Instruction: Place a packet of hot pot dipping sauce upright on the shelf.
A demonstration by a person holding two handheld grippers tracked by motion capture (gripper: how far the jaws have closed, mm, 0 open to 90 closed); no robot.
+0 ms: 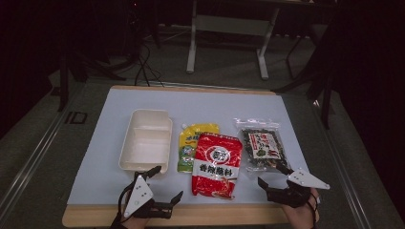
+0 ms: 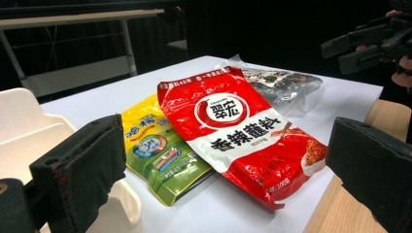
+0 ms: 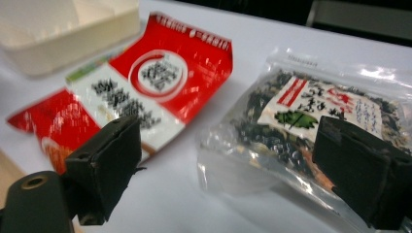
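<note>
My left gripper (image 1: 165, 183) spread wide near the table edge by the tray (image 1: 145, 140), right gripper (image 1: 273, 175) spread too, just short of the clear pack (image 1: 260, 143), red pack (image 1: 216, 164) between them, nothing pinched

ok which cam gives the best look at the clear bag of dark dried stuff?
The right gripper view: the clear bag of dark dried food sits close, label and contents visible, though slightly blurred and partly behind a jaw. The high view shows it whole but small, right of the red packet. The left gripper view shows it far off, partly hidden behind that packet.
</note>
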